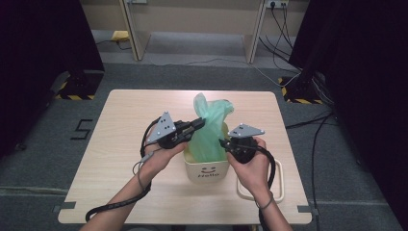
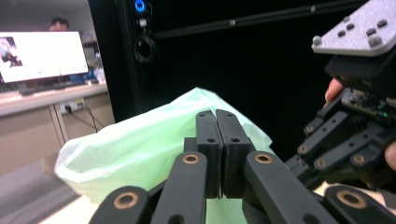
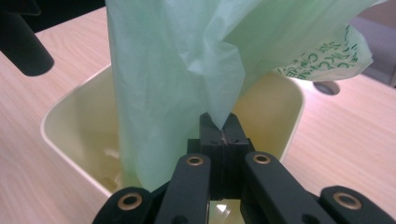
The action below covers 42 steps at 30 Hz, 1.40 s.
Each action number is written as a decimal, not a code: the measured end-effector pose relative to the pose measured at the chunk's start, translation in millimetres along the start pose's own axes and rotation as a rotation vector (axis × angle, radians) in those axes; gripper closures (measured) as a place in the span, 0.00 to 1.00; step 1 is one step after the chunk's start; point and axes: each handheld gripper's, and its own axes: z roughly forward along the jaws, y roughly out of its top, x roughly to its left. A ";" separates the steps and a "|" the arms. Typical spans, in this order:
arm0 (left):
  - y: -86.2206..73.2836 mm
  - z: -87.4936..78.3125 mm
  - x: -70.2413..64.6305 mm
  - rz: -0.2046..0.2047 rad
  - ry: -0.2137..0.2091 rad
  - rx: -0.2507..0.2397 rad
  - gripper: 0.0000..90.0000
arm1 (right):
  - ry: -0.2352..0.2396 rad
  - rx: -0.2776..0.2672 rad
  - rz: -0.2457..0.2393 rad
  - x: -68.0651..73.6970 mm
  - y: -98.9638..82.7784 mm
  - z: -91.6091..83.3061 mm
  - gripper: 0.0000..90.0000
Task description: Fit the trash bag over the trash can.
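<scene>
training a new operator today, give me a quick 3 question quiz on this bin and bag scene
1. True or false: the green bag lies flat on the table, away from the cream bin.
2. What does the right gripper pinch? A) the bin's rim B) a fold of the green bag C) a cable
3. Fill in: the left gripper has its jaws ____ on the bag.

Key: 1 false, the bag stands up out of the bin. 2 B. 3 shut.
</scene>
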 end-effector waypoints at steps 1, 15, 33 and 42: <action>-2.1 -2.1 -0.1 -0.003 0.004 0.029 0.98 | 0.003 0.006 0.004 0.7 -1.5 0.8 1.00; -24.6 -13.2 3.2 -0.043 -0.057 0.217 0.98 | 0.055 -0.068 0.124 -10.9 16.3 -23.3 0.65; -27.2 -21.1 2.9 -0.055 -0.107 0.271 0.95 | 0.063 0.013 0.332 -52.3 49.8 38.4 0.57; -25.2 -23.9 0.9 -0.063 -0.126 0.269 0.86 | 0.083 0.121 0.326 -52.9 46.1 49.7 0.93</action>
